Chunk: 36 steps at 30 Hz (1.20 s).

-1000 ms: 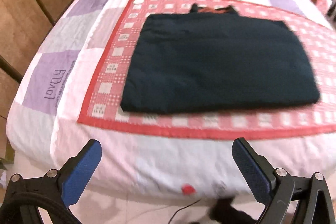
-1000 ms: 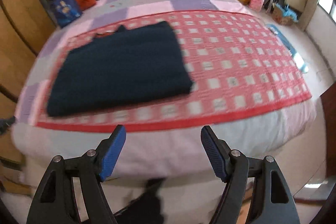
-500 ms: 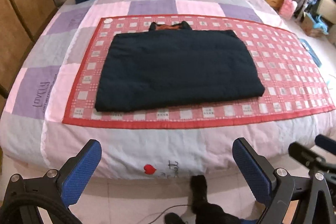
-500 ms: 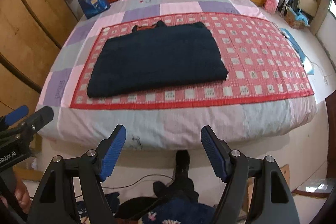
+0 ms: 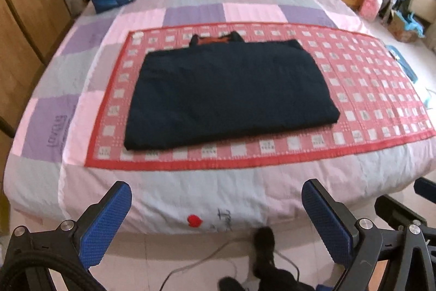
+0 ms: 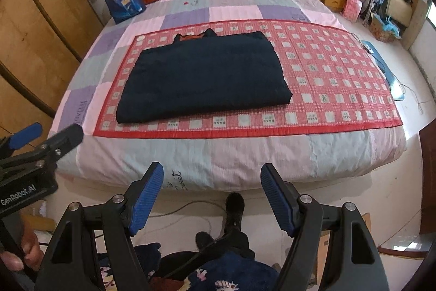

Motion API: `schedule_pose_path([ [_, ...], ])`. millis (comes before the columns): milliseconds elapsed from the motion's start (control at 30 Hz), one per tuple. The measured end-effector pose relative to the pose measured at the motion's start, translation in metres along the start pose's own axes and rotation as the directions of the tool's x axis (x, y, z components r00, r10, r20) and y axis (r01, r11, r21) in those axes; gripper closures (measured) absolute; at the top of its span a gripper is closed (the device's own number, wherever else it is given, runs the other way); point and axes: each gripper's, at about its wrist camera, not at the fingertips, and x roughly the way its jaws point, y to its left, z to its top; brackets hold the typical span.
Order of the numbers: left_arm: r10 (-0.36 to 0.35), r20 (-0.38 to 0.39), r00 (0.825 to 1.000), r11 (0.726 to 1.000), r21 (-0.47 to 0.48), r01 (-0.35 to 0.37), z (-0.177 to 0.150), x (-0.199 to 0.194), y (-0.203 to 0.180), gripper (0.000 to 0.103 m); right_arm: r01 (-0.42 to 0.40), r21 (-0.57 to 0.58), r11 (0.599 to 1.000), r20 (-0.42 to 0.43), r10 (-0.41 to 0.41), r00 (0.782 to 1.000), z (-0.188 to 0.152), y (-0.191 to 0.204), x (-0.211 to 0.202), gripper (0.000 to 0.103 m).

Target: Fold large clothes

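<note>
On the red checked mat [image 6: 327, 78] lies the folded dark garment [image 6: 201, 75]; nearer than the mat, left gripper [image 5: 216, 220] and right gripper [image 6: 212, 198] gape apart, empty.

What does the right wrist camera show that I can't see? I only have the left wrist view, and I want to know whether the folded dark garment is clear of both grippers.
Observer: Yes. In the right wrist view the right gripper is open with nothing between its fingers, hanging over the floor short of the bed's near edge; the dark garment lies untouched on the red checked mat.
Operator: Where is my left gripper from there?
Observer: The left gripper shows at the left edge, off the bed's near left corner, away from the garment.
Operator: Anything under the grippers?
Observer: The person's dark shoe and a grey cable on the floor.
</note>
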Motion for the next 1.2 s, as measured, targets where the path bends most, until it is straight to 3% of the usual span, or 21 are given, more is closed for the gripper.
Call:
schedule_pose_path([
  [500,0.058,-0.073,0.996,0.998,-0.011,-0.059,-0.016,0.015,-0.004,0.001,0.002,-0.046,0.999,-0.030,-0.004,1.000,-0.004,0.005,0.003,0.026],
  [1200,0.058,-0.099,0.993,0.998,-0.022,-0.060,-0.019,0.021,-0.004,0.000,-0.013,-0.052,0.999,-0.042,0.011,0.999,-0.004,0.004,0.007,0.026],
])
